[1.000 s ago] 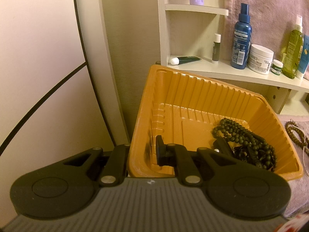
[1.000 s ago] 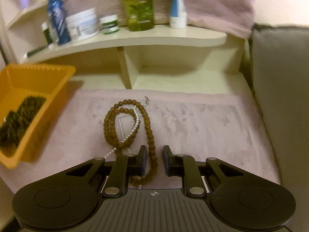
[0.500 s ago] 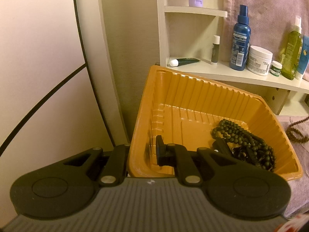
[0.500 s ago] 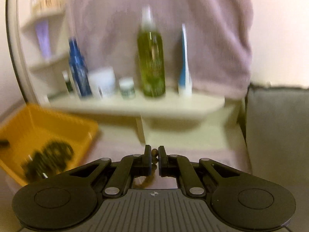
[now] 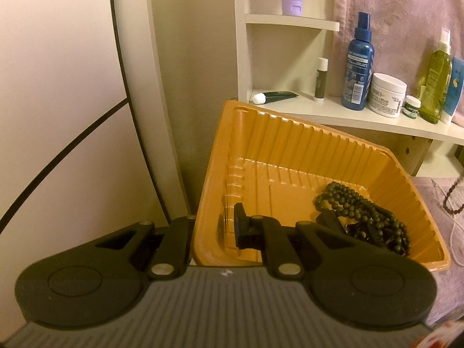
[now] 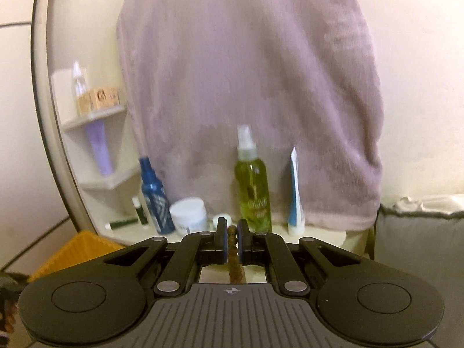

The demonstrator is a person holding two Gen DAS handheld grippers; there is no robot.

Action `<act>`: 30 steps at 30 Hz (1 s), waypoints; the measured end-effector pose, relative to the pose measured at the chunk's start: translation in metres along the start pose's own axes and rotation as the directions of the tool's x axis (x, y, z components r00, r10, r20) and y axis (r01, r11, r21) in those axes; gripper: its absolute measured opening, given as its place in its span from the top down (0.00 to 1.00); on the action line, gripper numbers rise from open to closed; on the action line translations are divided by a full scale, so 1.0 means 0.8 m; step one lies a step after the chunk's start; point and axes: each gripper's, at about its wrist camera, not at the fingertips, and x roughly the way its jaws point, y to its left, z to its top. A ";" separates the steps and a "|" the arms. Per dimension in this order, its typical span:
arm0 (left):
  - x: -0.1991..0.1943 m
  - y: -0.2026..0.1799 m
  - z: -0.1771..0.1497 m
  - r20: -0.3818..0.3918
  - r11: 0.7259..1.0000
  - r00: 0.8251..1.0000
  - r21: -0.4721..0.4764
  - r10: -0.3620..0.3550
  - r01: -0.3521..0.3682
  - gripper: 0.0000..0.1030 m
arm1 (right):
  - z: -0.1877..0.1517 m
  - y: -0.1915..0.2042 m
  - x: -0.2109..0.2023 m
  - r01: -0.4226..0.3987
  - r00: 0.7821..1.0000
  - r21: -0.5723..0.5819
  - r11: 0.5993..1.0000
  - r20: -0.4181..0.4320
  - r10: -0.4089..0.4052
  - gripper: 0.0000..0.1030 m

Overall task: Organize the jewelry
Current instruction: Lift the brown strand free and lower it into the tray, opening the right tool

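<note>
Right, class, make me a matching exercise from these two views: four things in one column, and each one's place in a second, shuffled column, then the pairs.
Things:
1 dark green beads
2 brown bead strand
3 white cream jar
4 orange tray

Places:
A on the shelf
B inside the tray
C clamped by the left hand-held gripper
D between the right hand-held gripper pads

Pairs: 1-B, 2-D, 3-A, 4-C

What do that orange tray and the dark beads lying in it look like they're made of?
The ribbed orange tray looks like thin moulded plastic: glossy, with pressed ridges along its walls and a rolled rim. The dark green bead strand inside it is round and mostly matte with faint highlights; it could be wood, stone or resin, and the pictures cannot settle which.
</note>
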 end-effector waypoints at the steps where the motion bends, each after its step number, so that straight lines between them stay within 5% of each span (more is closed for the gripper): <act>1: 0.000 0.000 0.000 0.000 1.000 1.000 0.000 0.000 0.000 0.90 | 0.003 0.002 -0.003 -0.006 1.000 0.000 1.000 0.010 0.006 0.94; 15: 0.000 0.001 0.001 0.002 1.000 1.000 0.001 -0.005 0.005 0.90 | 0.032 0.055 -0.013 -0.143 0.989 0.000 0.990 0.039 0.142 0.94; 30: -0.001 0.001 0.003 0.006 1.000 1.000 -0.003 -0.011 0.011 0.90 | 0.030 0.168 0.060 -0.419 0.908 0.029 0.907 0.004 0.419 0.94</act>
